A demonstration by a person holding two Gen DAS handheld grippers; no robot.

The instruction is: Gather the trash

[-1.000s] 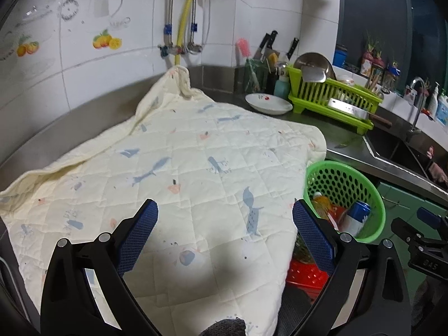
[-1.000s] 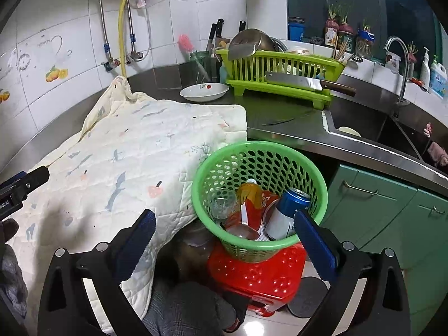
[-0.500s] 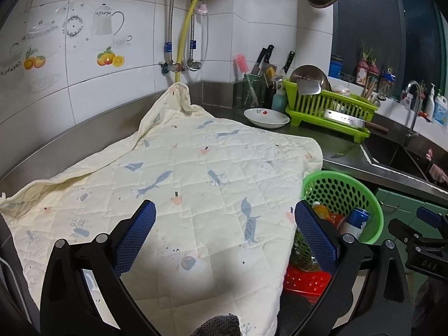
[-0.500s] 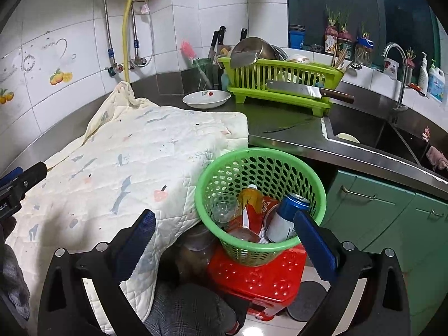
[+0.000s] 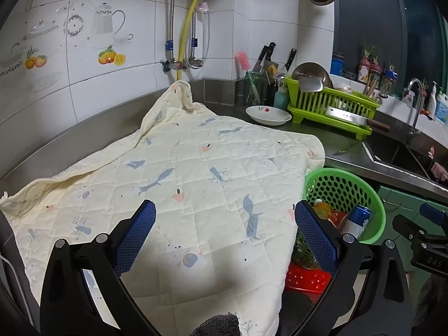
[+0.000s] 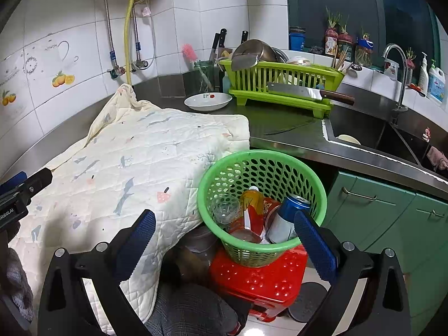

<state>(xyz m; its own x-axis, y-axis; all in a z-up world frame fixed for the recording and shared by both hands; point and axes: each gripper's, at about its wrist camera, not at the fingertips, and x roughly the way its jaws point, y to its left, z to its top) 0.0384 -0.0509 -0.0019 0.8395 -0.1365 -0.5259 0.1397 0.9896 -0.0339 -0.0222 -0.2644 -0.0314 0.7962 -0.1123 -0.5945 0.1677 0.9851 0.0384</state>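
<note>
While both grippers' jaws stand released and hold nothing, the left gripper hangs over the quilted cloth, and the green basket with a blue can lies between the right gripper's jaws.

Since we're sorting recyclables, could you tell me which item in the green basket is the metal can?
The blue-and-white can, leaning at the green basket's right side. The yellow bottle and the clear glass stand left of it.

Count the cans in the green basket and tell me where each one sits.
2. A blue can leans against the right side of the green basket; a red can lies behind it near the middle. Others may be hidden beneath the bottle and glass.
</note>
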